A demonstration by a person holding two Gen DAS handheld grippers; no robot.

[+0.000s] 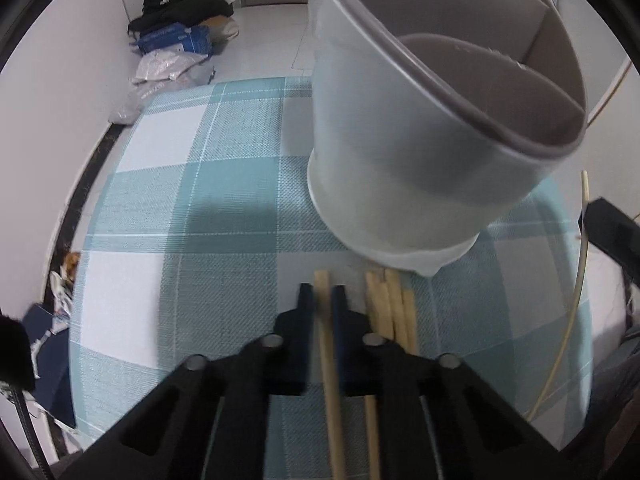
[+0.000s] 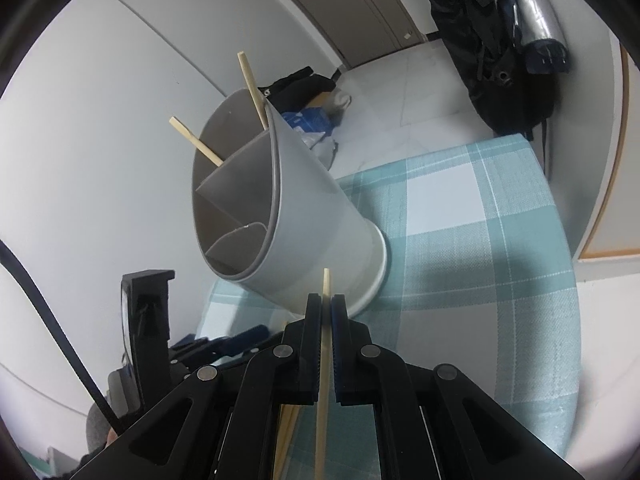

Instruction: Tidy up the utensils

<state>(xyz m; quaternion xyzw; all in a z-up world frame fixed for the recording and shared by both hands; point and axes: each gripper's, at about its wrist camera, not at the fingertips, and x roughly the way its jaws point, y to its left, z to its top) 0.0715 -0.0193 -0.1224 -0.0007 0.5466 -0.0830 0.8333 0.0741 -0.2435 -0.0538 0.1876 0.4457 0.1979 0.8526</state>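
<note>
The left tongs (image 1: 322, 294) are pinched on one pale wooden chopstick (image 1: 329, 360). Its long axis runs along the tongs' fingers, and its blunt square end juts just past the fingertips toward the grey holder. Just to the right, a loose bundle of matching wooden chopsticks (image 1: 394, 312) lies on the surface, roughly parallel to the held one, the far ends touching or nearly touching the holder's base.

The grey round plastic utensil holder (image 1: 420, 152) stands on the surface, which is covered by a teal-and-white checked woven cloth (image 1: 180, 200). The holder has a smooth matte wall, a darker rolled rim, a paler stepped foot and flat inner dividers forming compartments.

The right tongs (image 2: 326, 306) are pressed together on a second pale wooden chopstick (image 2: 324, 360). It points forward along the fingers, and its tapered tip reaches past the fingertips in front of the holder's wall. In the right wrist view, two chopsticks (image 2: 252, 84) stand slanted in the holder's far compartment, square ends up and splayed apart.
</note>
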